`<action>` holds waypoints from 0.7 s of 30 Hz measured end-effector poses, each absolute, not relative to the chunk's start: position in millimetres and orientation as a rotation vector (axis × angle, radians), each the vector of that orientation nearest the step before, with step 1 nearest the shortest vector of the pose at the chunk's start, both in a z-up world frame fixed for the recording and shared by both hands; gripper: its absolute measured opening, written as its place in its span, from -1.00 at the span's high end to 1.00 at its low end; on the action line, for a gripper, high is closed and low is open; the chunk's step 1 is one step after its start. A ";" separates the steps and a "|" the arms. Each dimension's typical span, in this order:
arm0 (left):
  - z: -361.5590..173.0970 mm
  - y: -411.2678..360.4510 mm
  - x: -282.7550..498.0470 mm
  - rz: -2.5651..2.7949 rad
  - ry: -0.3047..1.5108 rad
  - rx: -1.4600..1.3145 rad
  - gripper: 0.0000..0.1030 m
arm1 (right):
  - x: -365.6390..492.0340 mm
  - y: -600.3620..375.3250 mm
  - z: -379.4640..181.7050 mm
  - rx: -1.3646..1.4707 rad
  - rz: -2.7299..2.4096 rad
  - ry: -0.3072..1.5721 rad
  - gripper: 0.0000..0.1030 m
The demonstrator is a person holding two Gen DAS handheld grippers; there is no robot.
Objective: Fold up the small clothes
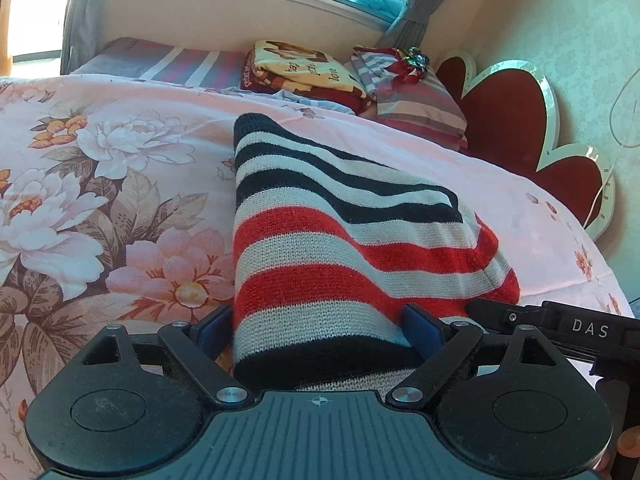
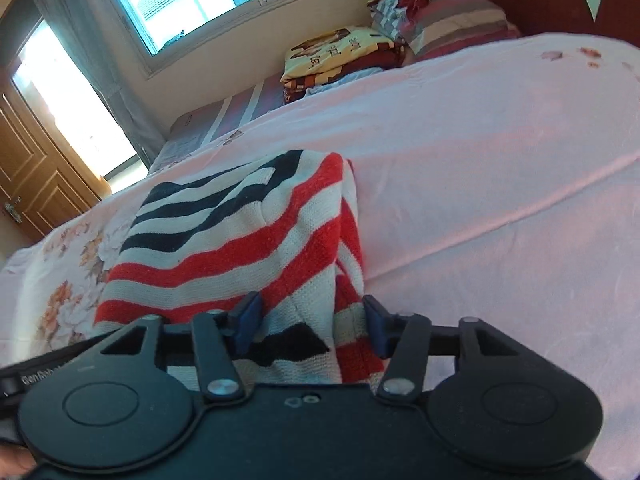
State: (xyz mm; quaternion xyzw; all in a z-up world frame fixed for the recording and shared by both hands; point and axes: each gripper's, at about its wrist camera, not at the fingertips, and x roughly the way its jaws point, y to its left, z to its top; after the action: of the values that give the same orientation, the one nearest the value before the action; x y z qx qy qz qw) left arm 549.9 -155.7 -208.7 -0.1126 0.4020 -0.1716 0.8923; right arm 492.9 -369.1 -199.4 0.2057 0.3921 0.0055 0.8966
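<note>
I'm working over the bed (image 1: 100,92), spread with a pink cover whose big peonies bloom across its left part and thin out to plain pink on the right (image 2: 500,152). My striped knit garment (image 1: 320,232), in black, red and white bands, lies on that cover (image 2: 248,224), near its middle. Up at the far end, by the red scalloped headboard (image 1: 516,120), a folded yellow-and-brown blanket (image 1: 304,68) sits on the striped sheet (image 1: 188,64), just beside a striped pillow (image 1: 420,104) with more striped cloth bundled on top.
</note>
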 end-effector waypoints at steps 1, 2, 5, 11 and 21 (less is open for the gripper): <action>-208.9 -155.0 550.5 -0.362 0.839 -0.241 -0.73 | 493.4 -369.7 -199.4 0.430 0.015 0.817 -0.02; -208.8 -153.9 550.9 -0.368 0.845 -0.248 -0.63 | 493.3 -371.0 -199.2 0.435 0.021 0.820 -0.02; -207.4 -148.5 549.4 -0.390 0.859 -0.267 -0.55 | 494.3 -375.9 -198.5 0.450 0.058 0.849 -0.08; -212.0 -149.9 551.7 -0.388 0.877 -0.300 -0.49 | 500.9 -389.8 -204.2 0.521 0.138 0.909 -0.09; -182.4 -149.7 536.4 -0.412 0.805 -0.261 0.05 | 487.9 -381.7 -187.9 0.556 0.127 0.861 0.35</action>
State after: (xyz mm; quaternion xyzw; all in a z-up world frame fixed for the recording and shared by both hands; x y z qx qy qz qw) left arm 536.4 -149.7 -182.4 -0.1256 0.3877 -0.1984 0.8914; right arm 487.9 -381.7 -187.9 0.2660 0.4114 0.0608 0.8696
